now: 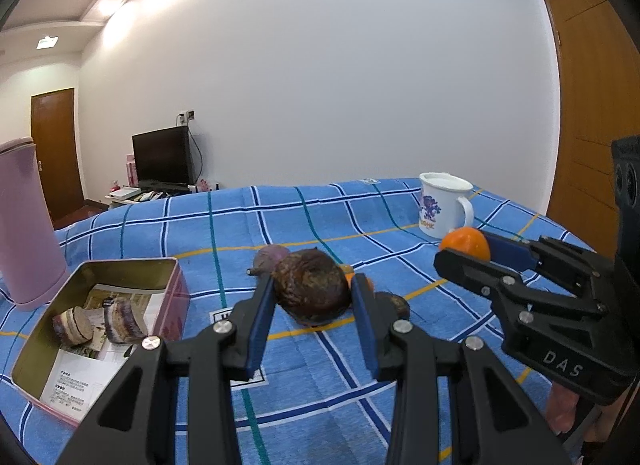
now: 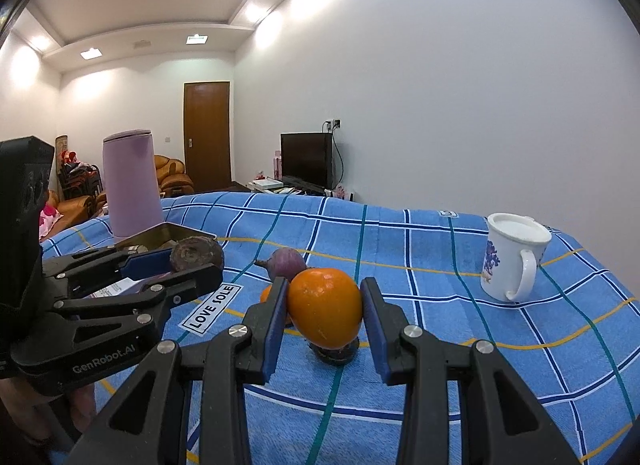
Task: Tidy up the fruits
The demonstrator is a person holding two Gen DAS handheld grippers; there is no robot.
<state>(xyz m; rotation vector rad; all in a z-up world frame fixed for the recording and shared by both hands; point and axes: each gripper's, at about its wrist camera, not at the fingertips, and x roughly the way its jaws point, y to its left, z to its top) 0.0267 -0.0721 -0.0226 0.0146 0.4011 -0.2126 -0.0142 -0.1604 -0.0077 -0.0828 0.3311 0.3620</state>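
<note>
On the blue plaid cloth (image 1: 304, 381), stock as follows.

Item one: dark brown, mottled round fruit (image 1: 310, 285), clamped between the blue pads of my left gripper (image 1: 314, 297) and, by its look, lifted clear of the cloth.

Item two: smooth orange oval fruit (image 2: 325, 307), pinched between the pads of my right gripper (image 2: 325, 311), raised above a small dark fruit (image 2: 336, 353) lying beneath it.

Item three: open rectangular pink tin (image 1: 176, 293), lined with printed paper, at my left; it holds two cut, purple-skinned pieces with pale striped flesh (image 1: 96, 323). I take it as the collecting box.

Item four: loose on the cloth, a purple round fruit with a short stem (image 2: 286, 263) and a second orange fruit (image 2: 266, 293), mostly hidden behind my finger.

Sundries: tall lilac tumbler (image 2: 130, 181) behind the tin; white printed mug (image 2: 510, 261) at far right.

Reckoning: two pieces boxed, two in my grips not yet delivered, at least three still lying out. I judge the job under half done.
</note>
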